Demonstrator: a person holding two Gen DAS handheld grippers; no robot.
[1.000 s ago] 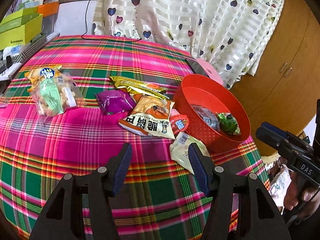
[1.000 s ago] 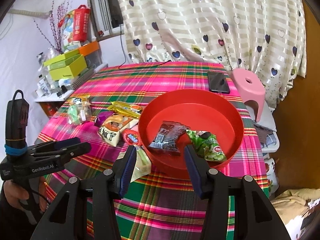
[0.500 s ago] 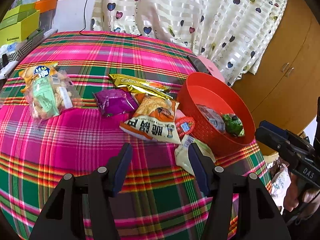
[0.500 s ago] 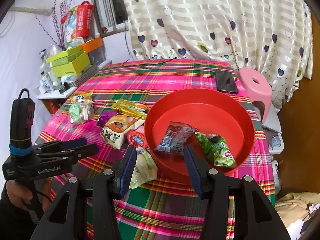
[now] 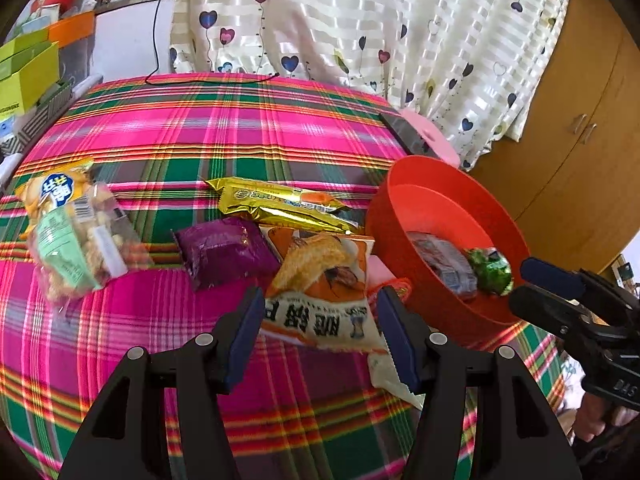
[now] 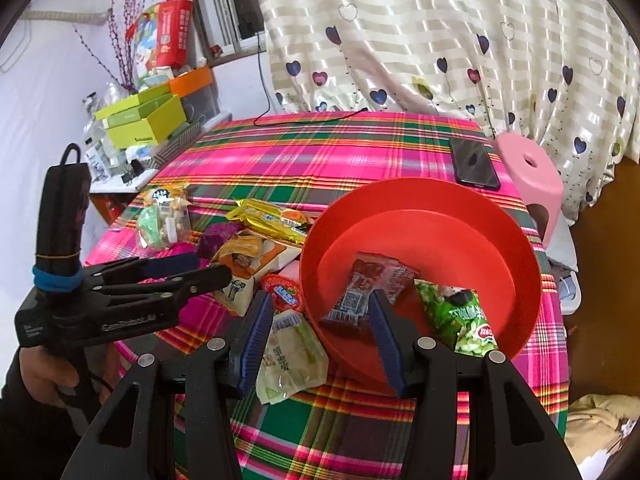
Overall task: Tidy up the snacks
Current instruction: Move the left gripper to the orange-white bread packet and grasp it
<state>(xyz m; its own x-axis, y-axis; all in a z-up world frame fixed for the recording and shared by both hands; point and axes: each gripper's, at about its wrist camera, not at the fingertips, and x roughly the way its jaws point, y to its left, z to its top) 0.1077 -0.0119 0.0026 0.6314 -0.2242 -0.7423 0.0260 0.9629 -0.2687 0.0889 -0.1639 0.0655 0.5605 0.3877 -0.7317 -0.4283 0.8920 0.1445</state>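
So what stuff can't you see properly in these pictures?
- Round red snack: left wrist view, mostly behind the orange-and-white bag and the left gripper's finger.
- Pale green packet: left wrist view, largely behind that finger.
- Dark red packet in the red basin: right wrist view, lower edge hidden by the right gripper.
- Pink stool: left wrist view, mostly behind the table.

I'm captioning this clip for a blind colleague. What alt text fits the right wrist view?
An open hand-held gripper hovers over the near rim of a red bowl holding a dark red snack packet and a green one. More snacks lie left of the bowl on a plaid tablecloth, where the other hand-held gripper reaches in.
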